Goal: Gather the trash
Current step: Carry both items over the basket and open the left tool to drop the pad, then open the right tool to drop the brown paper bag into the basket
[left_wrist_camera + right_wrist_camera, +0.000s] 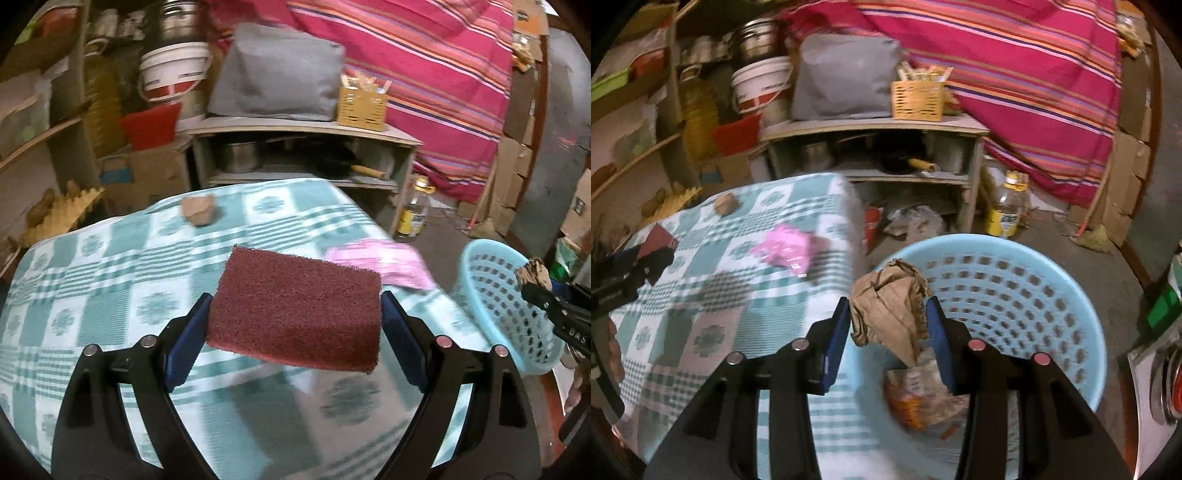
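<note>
My left gripper is shut on a maroon scouring pad, held above the green-checked tablecloth. My right gripper is shut on a crumpled brown paper ball, hanging over the near rim of the light blue perforated basket. Wrappers lie in the basket's bottom. On the cloth lie a pink plastic wrapper, also in the right wrist view, and another crumpled brown paper. In the left wrist view the basket stands off the table's right edge, with the right gripper's tip and paper beside it.
Behind the table stands a low shelf unit with pots, a grey bag and a yellow crate. A striped red cloth hangs at the back. A plastic bottle stands on the floor. Buckets and shelves fill the left.
</note>
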Available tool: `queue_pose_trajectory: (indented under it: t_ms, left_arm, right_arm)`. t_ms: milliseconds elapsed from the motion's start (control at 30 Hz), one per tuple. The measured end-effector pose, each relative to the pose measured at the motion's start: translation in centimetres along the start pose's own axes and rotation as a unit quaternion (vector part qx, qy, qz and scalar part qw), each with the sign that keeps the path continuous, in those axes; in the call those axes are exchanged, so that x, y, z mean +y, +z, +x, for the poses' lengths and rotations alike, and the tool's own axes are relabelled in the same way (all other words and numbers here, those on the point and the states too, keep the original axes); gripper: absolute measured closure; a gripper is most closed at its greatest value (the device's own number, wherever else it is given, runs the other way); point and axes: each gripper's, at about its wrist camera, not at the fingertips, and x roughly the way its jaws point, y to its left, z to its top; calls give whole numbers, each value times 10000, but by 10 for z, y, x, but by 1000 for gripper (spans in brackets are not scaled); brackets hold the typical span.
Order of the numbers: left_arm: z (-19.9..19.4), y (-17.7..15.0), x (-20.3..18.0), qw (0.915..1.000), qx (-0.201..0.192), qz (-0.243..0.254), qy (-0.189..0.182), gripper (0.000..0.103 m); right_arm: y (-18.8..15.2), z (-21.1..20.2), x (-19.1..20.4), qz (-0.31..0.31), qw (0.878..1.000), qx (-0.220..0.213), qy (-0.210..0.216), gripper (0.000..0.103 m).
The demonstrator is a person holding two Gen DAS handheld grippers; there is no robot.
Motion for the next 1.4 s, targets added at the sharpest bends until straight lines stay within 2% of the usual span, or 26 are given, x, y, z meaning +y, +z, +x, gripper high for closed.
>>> queue_pose_trajectory:
  t_ms: [267,600,1067,1167,1400]
  left_arm:
    - [5,5,-78,9981,-98,324,-514,17]
    - [26,-3,-163,9929,17,685,-973,17]
    - [47,-6,-205,9888,85,820,-1244,16]
    - [48,-3,-206,9877,128,768,-1358,11]
    - [44,2,-199,9907,-16,768,-1119,7]
  right_arm:
    - [-6,-7,-67,510,9981,-51,-353,61]
    - [-13,-13,-110,890,9948,-125,-489,61]
    - [-23,-13,-143,1120,9919,-67,-594,61]
    - [-23,-13,-143,1114,9920,-71,-584,61]
    - [-23,-13,-140,1065,9929,-60,-519,61]
